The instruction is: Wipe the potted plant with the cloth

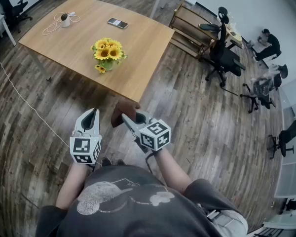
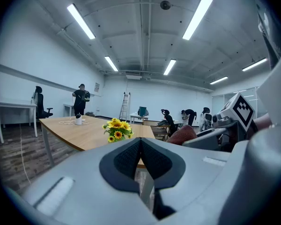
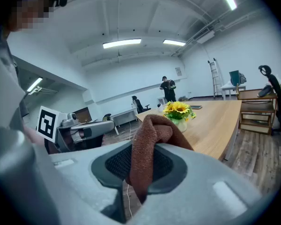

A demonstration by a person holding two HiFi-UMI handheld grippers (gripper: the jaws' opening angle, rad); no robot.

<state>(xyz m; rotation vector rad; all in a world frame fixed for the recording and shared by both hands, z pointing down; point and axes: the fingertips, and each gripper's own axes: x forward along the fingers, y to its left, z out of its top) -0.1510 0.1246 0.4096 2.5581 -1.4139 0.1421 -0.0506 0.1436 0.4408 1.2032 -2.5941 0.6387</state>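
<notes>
A potted plant [image 1: 107, 53] with yellow sunflowers stands near the front edge of a wooden table [image 1: 79, 38]; it also shows as the plant [image 2: 117, 129] in the left gripper view and the plant [image 3: 179, 111] in the right gripper view. My right gripper [image 1: 128, 120] is shut on a brown cloth [image 1: 119, 113], which bulges above the jaws as the cloth [image 3: 152, 146]. My left gripper [image 1: 91, 116] is shut with nothing between its jaws. Both grippers hover over the floor, short of the table's front edge.
On the table lie a phone [image 1: 118, 22] and a small white device with a coiled cable [image 1: 64, 19]. A wooden shelf [image 1: 187, 28] and black office chairs [image 1: 222, 58] stand to the right. People [image 2: 80, 97] stand far back in the room.
</notes>
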